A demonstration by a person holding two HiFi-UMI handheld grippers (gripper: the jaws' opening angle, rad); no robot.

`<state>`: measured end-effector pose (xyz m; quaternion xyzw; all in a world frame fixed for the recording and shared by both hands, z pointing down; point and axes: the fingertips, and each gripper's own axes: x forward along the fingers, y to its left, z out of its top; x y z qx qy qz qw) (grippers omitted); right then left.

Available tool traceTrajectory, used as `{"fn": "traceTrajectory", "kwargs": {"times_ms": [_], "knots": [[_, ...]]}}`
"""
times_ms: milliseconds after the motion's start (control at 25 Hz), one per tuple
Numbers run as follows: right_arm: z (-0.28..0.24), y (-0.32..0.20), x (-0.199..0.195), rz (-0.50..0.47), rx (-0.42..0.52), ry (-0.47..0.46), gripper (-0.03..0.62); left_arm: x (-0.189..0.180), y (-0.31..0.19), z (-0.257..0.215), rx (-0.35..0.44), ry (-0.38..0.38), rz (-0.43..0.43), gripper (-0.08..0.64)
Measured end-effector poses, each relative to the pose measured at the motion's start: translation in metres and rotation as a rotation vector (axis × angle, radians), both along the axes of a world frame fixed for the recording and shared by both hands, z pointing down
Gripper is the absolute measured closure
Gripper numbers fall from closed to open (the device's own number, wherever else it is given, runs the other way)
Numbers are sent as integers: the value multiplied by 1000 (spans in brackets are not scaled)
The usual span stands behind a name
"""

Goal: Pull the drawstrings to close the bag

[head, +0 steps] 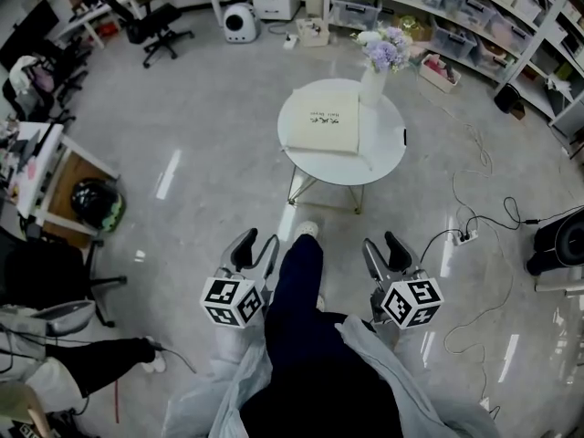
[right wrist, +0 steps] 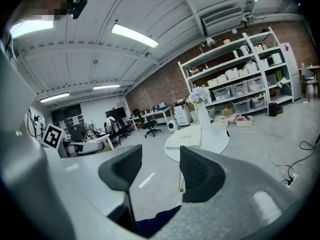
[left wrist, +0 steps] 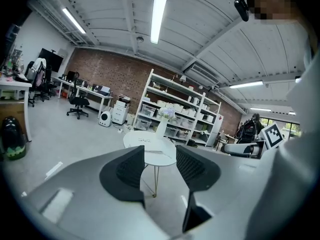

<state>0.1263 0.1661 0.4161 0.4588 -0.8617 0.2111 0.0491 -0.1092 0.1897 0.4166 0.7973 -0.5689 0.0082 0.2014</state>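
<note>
Two half-open, empty claws, left claw (head: 260, 242) and right claw (head: 380, 244), well apart from the cream bag (head: 324, 126), lying flat on the round white counter (head: 388, 158)

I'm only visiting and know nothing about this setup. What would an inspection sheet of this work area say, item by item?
Surface: round white table on thin legs, ahead of the person.
Job's things: cream cloth bag lying flat on the table; its drawstrings are too small to make out.
Clutter: white vase of flowers at the table's far edge, beside the bag.
Grippers: left gripper and right gripper have jaws apart, hold nothing, and are well short of the table.
Cables: loose cables and a power strip on the floor, right of the table.
Surroundings: shelving with bins, black office chair, desks.
</note>
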Motion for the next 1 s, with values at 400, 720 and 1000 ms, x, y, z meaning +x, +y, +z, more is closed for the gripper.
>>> {"fn": "traceTrajectory", "kwargs": {"times_ms": [400,720,1000], "knots": [[5,-43,-18,-28,-21,2,371,-4,-46,4,-24,18,15,365],[-15,-115,-37,-10,19,8,371,-14,-122,-9,-8,26,52,368],[-26,-176,-44,43,16,13,371,-24,-199,-24,4,24,105,368]]}}
